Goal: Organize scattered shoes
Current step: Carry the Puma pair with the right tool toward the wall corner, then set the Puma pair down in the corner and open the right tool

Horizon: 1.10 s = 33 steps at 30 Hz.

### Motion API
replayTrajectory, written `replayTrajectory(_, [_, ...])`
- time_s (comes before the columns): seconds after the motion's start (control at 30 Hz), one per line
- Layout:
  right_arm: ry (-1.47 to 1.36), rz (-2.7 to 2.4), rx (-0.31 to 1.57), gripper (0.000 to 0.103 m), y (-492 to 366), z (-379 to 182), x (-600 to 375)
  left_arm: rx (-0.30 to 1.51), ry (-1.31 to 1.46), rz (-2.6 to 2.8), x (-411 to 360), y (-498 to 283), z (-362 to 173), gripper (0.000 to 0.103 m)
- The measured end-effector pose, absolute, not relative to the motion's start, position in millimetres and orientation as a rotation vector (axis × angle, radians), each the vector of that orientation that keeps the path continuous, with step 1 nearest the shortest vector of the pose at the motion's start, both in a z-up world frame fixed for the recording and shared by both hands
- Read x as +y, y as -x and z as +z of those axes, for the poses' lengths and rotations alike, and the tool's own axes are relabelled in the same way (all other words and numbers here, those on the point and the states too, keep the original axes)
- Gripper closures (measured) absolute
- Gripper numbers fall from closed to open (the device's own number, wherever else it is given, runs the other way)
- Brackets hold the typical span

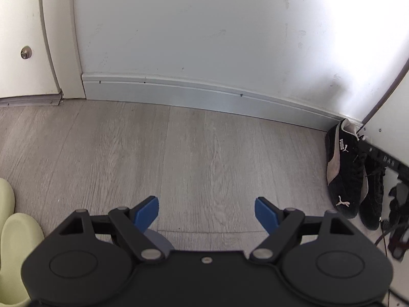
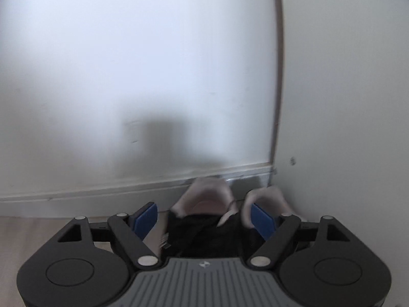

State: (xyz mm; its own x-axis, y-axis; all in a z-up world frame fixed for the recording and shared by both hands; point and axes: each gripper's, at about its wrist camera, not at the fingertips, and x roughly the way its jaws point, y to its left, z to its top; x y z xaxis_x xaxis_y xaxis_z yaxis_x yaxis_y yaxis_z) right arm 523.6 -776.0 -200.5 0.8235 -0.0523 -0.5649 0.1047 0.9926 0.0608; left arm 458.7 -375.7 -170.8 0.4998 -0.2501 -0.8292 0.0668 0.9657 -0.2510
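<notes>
Two black sneakers (image 1: 343, 171) lie side by side on the floor (image 1: 179, 158), in the right corner where the skirting board (image 1: 204, 97) of the wall (image 1: 204, 25) meets a white panel (image 1: 393, 117). Their long axes run from the wall toward the camera: the heels are at the skirting board and the toes point away from it. The nearer shoe has a pale stripe on its side, the word "PUMA" in white near the heel with a small cat logo beside it, and a second cat logo on the toe. The other shoe is mostly hidden behind it. On a dark strip just beside the shoes some pale letters show, but they are too small to read.

The left gripper (image 1: 206, 211) hangs over the bare floor with its blue pads (image 1: 147, 211) far apart and nothing between them; the sneakers are well apart from it, off to its right. At the left edge of the floor, two pale green shoes (image 1: 15, 243) lie beside this gripper.

In the right wrist view, which is blurred, the right gripper (image 2: 204, 216) is spread wide. The heel openings of the black sneakers (image 2: 204, 230), with pale lining, lie below and between its fingers, close to the skirting board (image 2: 102, 194). The left pad (image 2: 145, 217) stands clear of the shoe; whether the right pad (image 2: 262, 218) touches the second heel I cannot tell.
</notes>
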Motion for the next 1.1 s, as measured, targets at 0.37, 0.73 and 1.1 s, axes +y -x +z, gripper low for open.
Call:
replayTrajectory(0.37, [-0.165, -0.127, 0.796, 0.103, -516, -258, -735, 1.055, 0.227, -0.175, -363, -433, -167, 0.02])
replayTrajectory(0.73, [-0.166, -0.32, 0.688, 0.085, -419, -221, -747, 1.038, 0.24, -0.185, -357, -413, -157, 0.02])
replayTrajectory(1.1, [-0.077, -0.481, 0.817, 0.087, -390, -250, -797, 1.033, 0.209, -0.206, -365, -406, -156, 0.02])
